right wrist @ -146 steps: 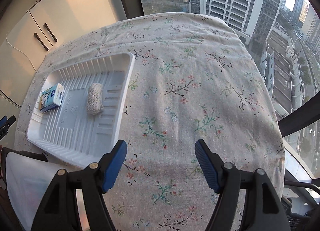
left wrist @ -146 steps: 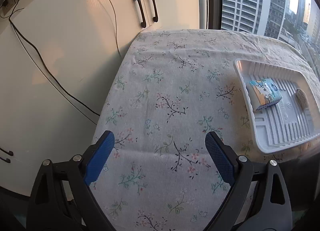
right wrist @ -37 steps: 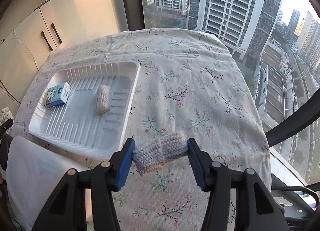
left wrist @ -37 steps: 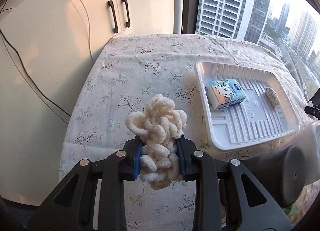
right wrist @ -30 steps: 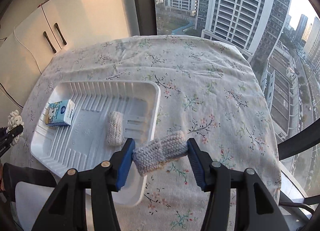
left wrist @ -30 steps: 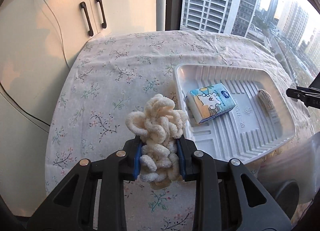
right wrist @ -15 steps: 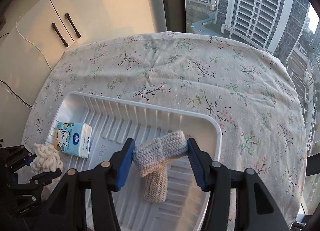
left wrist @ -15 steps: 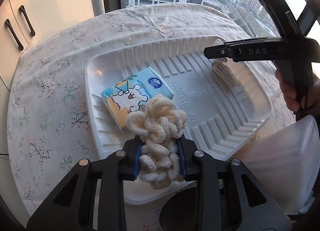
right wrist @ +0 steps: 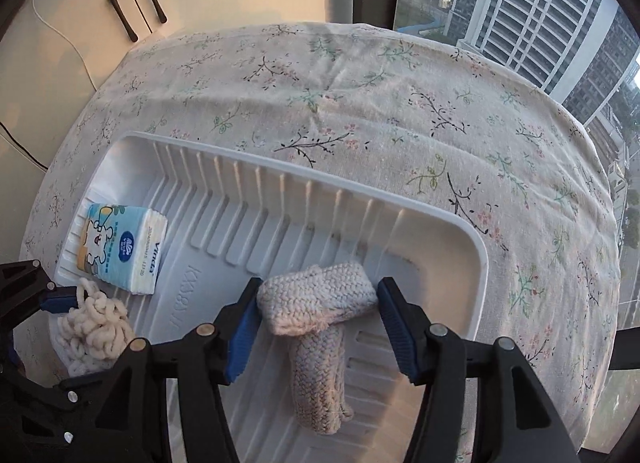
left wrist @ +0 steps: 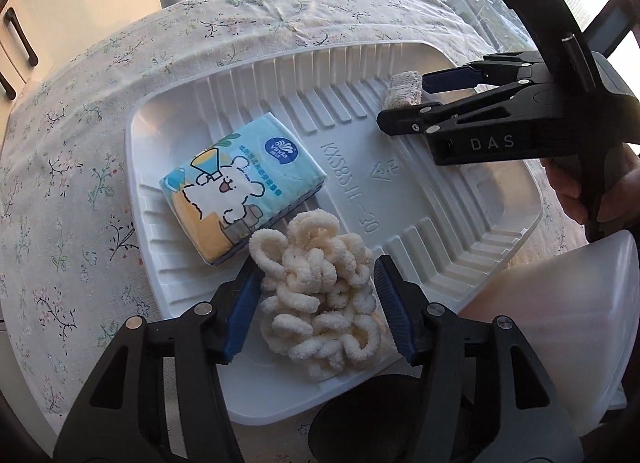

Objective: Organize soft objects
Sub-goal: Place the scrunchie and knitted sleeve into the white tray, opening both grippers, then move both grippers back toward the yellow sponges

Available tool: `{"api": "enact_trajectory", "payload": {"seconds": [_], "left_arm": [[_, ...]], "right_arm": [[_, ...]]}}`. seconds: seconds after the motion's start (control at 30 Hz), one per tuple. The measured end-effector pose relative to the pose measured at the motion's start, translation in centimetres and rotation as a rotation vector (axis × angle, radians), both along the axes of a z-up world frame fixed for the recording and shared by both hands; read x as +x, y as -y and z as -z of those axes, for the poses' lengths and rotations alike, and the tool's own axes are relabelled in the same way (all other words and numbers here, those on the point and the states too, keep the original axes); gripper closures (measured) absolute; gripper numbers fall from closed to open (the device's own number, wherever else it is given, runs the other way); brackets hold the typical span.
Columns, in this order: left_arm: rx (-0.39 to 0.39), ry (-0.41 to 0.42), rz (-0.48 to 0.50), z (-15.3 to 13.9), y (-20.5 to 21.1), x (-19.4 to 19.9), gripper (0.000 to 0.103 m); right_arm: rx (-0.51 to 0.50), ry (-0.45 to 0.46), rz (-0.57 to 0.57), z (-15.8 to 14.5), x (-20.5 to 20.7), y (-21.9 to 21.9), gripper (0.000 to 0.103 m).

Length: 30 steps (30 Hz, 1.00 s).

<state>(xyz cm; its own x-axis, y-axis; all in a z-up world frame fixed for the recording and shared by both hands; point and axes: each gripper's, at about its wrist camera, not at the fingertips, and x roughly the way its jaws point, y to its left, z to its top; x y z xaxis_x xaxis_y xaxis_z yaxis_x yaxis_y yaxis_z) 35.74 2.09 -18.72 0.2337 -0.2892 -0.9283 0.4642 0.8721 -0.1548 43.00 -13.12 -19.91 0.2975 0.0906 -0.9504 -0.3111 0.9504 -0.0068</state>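
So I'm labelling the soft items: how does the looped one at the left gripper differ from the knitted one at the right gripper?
The cream looped chenille bundle is a loose, irregular tangle of fat loops; the beige knitted roll is a compact bar of tight stitches. The bundle sits near the blue tissue pack; the roll lies crosswise on a second knitted roll. Both are pale and inside the white ribbed plastic tray.

Black gripper frames, blue-padded jaws, silver screws, "DAS" lettering.
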Motion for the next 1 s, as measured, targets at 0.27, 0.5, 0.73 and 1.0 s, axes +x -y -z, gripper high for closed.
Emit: {"api": "enact_trajectory", "payload": {"seconds": [0.27, 0.5, 0.73, 1.0], "left_arm": [[-0.056, 0.06, -0.104, -2.9, -2.4, 0.2, 0.048], [0.057, 0.193, -0.309, -4.2, -6.0, -0.9, 0.048], [0.025, 0.213, -0.446, -4.7, -11.0, -3.5, 0.048], [0.024, 0.188, -0.515, -3.3, -14.1, -7.9, 0.048]], "right_arm": [[0.059, 0.032, 0.041, -2.7, -0.9, 1.4, 0.027], [0.102, 0.029, 0.146, -4.0, -2.4, 4.9, 0.027], [0.091, 0.043, 0.22, -4.9, -5.3, 8.7, 0.027], [0.051, 0.044, 0.256, -4.6, -9.4, 12.0, 0.027]]}}
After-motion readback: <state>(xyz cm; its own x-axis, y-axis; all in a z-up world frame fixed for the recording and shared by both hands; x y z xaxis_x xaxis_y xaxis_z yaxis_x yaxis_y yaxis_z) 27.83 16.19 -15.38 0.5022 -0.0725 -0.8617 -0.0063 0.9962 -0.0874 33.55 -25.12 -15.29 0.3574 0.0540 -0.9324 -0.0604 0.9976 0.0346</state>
